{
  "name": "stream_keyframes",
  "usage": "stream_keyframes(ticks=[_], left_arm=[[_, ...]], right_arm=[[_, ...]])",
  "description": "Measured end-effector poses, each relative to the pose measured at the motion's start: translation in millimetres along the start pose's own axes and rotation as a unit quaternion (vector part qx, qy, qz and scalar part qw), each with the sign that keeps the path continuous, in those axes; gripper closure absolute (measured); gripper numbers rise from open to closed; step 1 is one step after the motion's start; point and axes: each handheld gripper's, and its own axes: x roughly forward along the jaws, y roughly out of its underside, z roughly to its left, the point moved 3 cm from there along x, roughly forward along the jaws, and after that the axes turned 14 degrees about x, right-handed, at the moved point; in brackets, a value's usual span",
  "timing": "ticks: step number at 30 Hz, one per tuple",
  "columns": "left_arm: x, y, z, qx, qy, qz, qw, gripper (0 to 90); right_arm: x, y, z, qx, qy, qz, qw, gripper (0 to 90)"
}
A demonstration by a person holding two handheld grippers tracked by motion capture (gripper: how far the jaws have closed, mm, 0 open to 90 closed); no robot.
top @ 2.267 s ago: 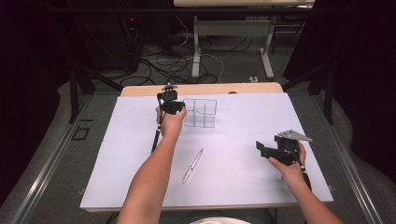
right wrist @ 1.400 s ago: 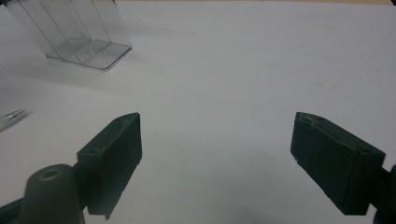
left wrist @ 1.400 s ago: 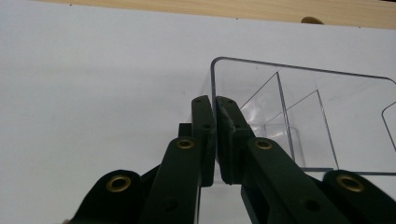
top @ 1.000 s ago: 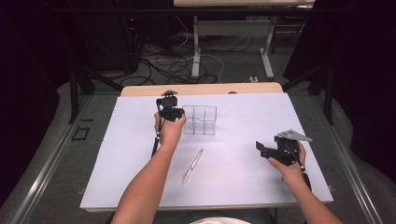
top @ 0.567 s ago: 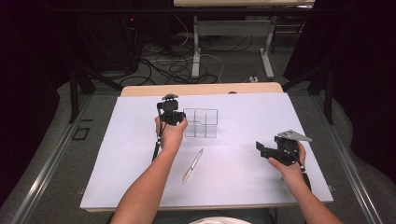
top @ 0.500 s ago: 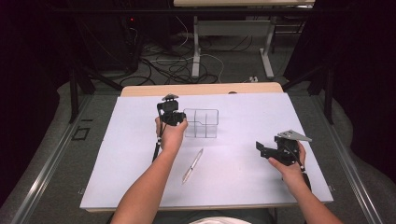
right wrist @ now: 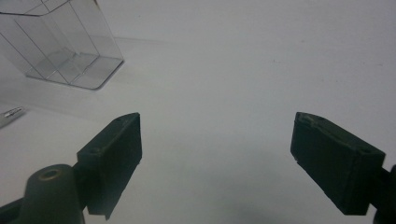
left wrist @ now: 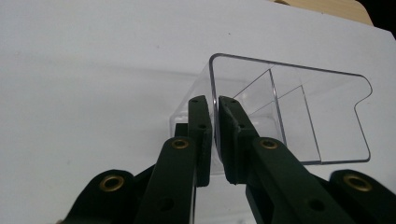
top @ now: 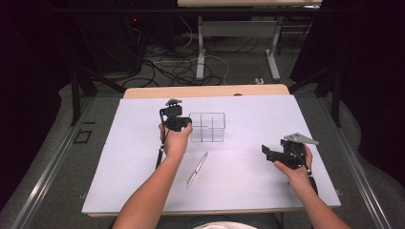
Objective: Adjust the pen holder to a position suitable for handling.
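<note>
Left gripper (left wrist: 215,116) jaws clamped on clear organizer (left wrist: 299,116) wall. Right gripper (right wrist: 215,154) jaws wide apart over bench (top: 119,157). Pen (top: 197,169) lies between.

White-covered table (top: 119,171), clear divided organizer (top: 208,128) toward its back, pen (top: 197,169) nearer the front

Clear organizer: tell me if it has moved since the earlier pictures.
Yes. The clear organizer, pinched at its wall by the left tool, has slid toward the person, away from the table's far wooden edge and closer to the pen.
</note>
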Motion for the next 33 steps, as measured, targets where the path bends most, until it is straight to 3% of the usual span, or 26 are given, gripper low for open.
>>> stream_keyframes(ticks=[12,24,33], left_arm=[[0.0,2.1,-1.6,-0.001,0.010,-0.004,0.9999,83.3],[0.1,4.1,-1.9,-0.001,0.034,-0.006,0.9994,81.8],[-6.4,7.4,-1.4,0.021,0.057,-0.012,0.9981,75.8]], right_arm=[[0.9,0.5,0.3,-0.002,-0.001,0.002,1.0000,16.2],[0.3,0.3,0.9,-0.001,-0.002,0.002,1.0000,16.2],[0.3,0.0,0.5,-0.001,-0.003,0.001,1.0000,16.2]])
